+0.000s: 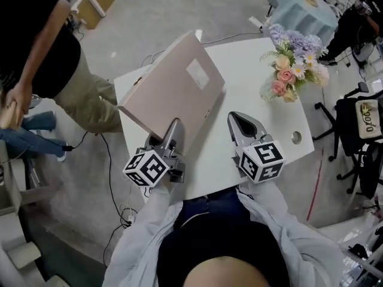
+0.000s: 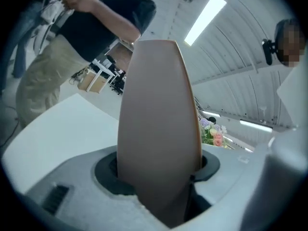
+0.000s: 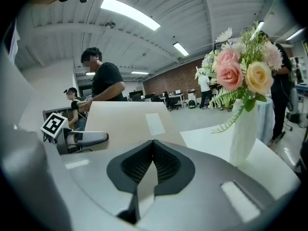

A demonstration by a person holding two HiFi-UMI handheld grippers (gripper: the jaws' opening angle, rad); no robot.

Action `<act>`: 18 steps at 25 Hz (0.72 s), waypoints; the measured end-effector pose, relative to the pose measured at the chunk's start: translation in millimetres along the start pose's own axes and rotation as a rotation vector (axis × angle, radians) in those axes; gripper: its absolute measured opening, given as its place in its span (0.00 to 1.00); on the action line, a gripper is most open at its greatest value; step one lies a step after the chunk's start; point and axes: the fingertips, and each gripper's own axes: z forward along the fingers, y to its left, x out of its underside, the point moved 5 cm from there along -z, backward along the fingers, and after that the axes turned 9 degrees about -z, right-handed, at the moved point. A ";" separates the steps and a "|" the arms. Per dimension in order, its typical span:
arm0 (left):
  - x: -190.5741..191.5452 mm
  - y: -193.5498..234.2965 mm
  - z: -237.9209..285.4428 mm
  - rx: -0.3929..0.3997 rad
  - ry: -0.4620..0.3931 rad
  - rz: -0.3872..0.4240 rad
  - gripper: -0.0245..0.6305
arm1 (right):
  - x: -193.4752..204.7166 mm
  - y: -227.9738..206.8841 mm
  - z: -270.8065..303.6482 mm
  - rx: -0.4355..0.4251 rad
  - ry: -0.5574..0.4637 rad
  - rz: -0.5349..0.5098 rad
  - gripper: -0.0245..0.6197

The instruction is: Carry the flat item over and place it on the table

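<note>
Left gripper point(image 1: 172, 129): clamped on the near short edge of the pink flat case point(image 1: 173, 79), jaws part-way apart with the case filling the gap between them.

Right gripper point(image 1: 237, 118): jaws together, nothing between them. Hangs over the white table point(image 1: 263, 109), just beside the case's right long edge, not touching it.

Position of the case: over the left half of the table, tilted, with the white label point(image 1: 197, 73) on the upward face. Near end low at the left gripper, far end raised. Leans out toward the table's left edge (contact with the tabletop cannot be told from these views).

Governing relation: long axis runs straight away from the left gripper toward the far side of the table, so the whole length stands ahead of and above the jaws. Judged not yet placed. Lowering calls for tipping the far end down and rightward onto the bare surface, well apart from the flower vase point(image 1: 290, 70). Left gripper alone carries it; right is nearer the free long edge should steadying be needed.
</note>
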 end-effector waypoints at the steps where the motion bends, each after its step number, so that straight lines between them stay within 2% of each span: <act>1: -2.4 5.2 9.0 -0.002 -0.003 -0.035 0.45 | 0.2 -3.5 7.5 -0.009 0.008 0.004 0.06; 4: -8.0 23.2 29.8 -0.021 -0.009 -0.138 0.45 | 1.8 -12.3 26.6 -0.038 0.033 0.016 0.06; 8: -13.5 44.1 52.3 -0.003 -0.016 -0.288 0.45 | 7.4 -26.9 47.4 -0.054 0.058 0.029 0.06; 13: -8.6 67.6 65.5 -0.005 -0.032 -0.557 0.46 | 15.9 -37.3 64.4 -0.098 0.091 0.045 0.06; 18: -2.4 89.2 76.6 -0.005 -0.057 -0.749 0.46 | 24.8 -39.8 75.2 -0.152 0.108 0.064 0.06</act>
